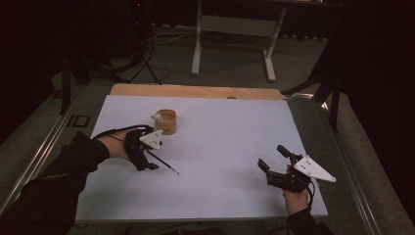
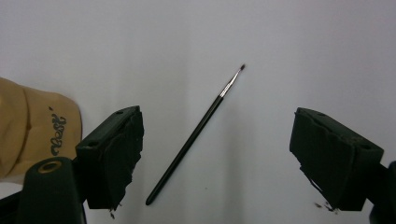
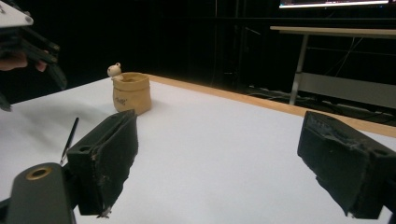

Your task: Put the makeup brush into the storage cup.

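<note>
Black and thin, the paintbrush (image 2: 195, 133) lies flat on the white table (image 1: 220, 147), just right of our left gripper (image 1: 147, 157), whose jaws hang spread wide above it without touching. Our right gripper (image 1: 274, 164) hovers near the right edge, open and empty, well apart from the tan pot (image 1: 165, 121) at the far left.

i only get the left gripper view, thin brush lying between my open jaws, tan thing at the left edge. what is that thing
Observer: A small tan pot with a little figure on its rim, standing upright on the white table.
Operator: where's the other gripper
Observer: The right gripper is near the table's front right corner, jaws open, holding nothing.
Operator: is my gripper touching the brush
Observer: From the high view, the left gripper sits over the handle end of the brush; contact is unclear.
</note>
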`<action>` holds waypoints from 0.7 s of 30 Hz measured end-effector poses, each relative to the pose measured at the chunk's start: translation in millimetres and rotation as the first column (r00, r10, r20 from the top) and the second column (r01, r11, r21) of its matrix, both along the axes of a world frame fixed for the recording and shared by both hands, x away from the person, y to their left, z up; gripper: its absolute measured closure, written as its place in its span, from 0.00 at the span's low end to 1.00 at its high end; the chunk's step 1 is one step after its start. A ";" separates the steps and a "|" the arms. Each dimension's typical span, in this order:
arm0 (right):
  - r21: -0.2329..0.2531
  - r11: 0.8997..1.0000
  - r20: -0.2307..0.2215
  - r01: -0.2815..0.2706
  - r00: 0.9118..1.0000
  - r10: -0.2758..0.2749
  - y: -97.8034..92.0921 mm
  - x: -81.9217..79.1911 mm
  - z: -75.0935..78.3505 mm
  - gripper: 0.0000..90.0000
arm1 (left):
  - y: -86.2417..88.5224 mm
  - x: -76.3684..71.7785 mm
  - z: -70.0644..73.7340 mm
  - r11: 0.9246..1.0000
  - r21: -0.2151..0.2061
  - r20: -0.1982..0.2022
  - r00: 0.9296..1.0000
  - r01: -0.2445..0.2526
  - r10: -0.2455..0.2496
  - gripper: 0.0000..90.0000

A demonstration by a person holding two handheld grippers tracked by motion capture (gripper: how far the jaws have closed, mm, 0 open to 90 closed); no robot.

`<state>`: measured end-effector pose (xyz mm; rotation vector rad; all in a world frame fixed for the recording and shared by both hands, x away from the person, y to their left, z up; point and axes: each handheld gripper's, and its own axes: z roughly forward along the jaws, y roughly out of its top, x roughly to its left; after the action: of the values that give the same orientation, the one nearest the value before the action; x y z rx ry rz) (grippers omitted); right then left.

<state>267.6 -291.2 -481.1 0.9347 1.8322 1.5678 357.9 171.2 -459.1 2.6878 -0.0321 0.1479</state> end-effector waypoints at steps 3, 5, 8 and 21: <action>-0.001 1.000 0.000 -0.001 1.000 0.001 0.1 -0.3 -0.1 0.14 | -3.9 1.1 -5.2 0.999 0.034 0.009 1.000 0.027 -0.028 0.25; -0.003 1.000 0.000 0.000 1.000 0.000 0.0 0.0 -0.4 0.14 | -6.2 2.0 -9.6 0.996 0.067 -0.005 0.998 0.056 -0.055 0.29; -0.002 1.000 -0.005 -0.002 1.000 0.002 0.2 0.5 -1.1 0.14 | -9.9 3.0 -16.0 0.993 0.085 0.006 0.997 0.077 -0.078 0.35; -0.007 1.000 -0.008 -0.004 1.000 0.004 0.9 0.6 -2.0 0.14 | -17.8 20.7 -32.0 0.972 0.172 -0.005 0.987 0.159 -0.161 0.64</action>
<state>268.2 -290.4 -483.1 0.9363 1.8451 1.5615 378.5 153.4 -491.1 2.8420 -0.2760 0.1115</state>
